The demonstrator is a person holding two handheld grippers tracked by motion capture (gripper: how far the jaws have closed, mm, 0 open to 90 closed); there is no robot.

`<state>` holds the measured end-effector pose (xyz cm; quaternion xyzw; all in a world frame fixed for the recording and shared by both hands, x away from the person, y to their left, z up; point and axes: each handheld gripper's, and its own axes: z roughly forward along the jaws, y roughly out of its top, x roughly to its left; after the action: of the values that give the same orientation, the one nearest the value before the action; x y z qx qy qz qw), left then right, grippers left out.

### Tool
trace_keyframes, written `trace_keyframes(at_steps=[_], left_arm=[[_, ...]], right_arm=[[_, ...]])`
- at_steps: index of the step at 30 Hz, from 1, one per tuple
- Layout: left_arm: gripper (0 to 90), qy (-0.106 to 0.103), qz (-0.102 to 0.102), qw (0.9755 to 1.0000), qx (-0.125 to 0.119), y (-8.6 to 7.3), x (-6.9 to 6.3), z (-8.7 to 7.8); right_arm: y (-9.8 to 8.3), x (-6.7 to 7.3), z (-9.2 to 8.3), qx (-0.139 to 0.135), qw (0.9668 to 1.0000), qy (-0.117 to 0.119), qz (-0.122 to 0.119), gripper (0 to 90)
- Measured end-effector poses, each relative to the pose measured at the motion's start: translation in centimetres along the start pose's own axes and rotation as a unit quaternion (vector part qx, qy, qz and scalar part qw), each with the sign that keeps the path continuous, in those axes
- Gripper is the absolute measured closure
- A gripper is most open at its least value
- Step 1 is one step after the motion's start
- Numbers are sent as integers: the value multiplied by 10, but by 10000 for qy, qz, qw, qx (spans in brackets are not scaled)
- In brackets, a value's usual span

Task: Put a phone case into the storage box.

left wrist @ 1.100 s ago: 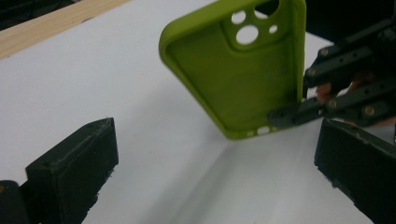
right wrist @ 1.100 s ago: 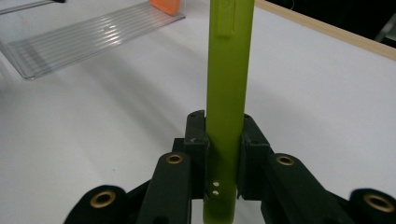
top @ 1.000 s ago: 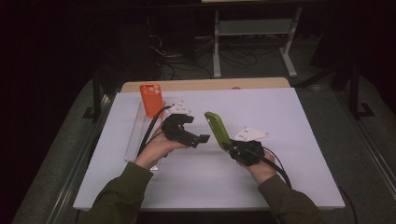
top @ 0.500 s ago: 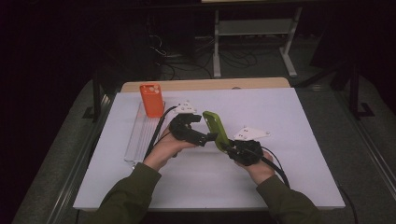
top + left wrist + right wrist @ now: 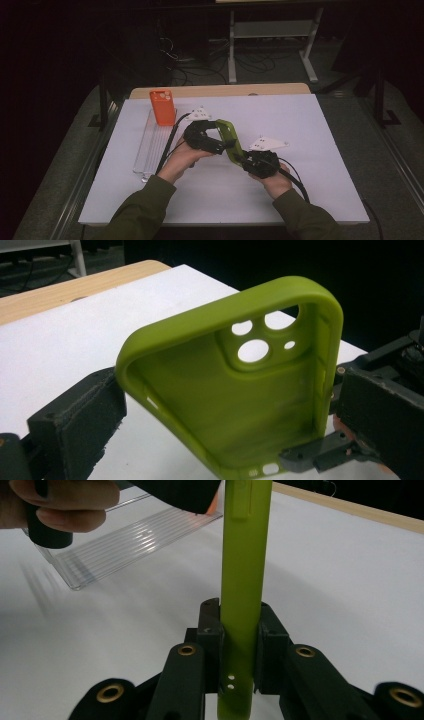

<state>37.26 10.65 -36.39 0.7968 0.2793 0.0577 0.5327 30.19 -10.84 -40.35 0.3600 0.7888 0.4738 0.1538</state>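
From the high view, the right gripper (image 5: 248, 159) is holding up the soft green rubber phone case (image 5: 230, 137) over the white surface (image 5: 310, 165).

From the left gripper view, the left gripper (image 5: 220, 420) is sitting wide open, one jaw on each side of the case. It should close slowly.

From the right gripper view, jaws are squeezing the case's bottom edge.

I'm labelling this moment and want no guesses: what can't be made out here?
- Green phone case: bottom end cut off by the left gripper view's lower edge.
- Orange phone case: its footing in the clear rack is too small in the high view.
- Left gripper: contact with the green case unclear.
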Motion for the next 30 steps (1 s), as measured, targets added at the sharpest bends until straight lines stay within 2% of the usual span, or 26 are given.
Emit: trace_keyframes(at_steps=[3, 14, 17, 27, 30], left_arm=[[0, -41, -88, 9999, -39, -1, -1, 1], [0, -25, -162, 9998, -91, -2, -1, 3], [0, -25, -192, 9997, -125, -2, -1, 4], [0, -37, -356, 9993, -116, -3, -2, 6], [54, -33, -453, 9989, -146, -3, 0, 4]], right_arm=[[0, 2, 2, 7, 10000, 15, -13, 759], [0, 6, 4, 34, 10000, 40, -24, 759], [-1, 6, 5, 36, 9999, 45, -90, 759], [-4, 7, 9, 182, 9998, 14, -98, 759], [-5, 7, 11, 216, 9997, 2, -139, 760]])
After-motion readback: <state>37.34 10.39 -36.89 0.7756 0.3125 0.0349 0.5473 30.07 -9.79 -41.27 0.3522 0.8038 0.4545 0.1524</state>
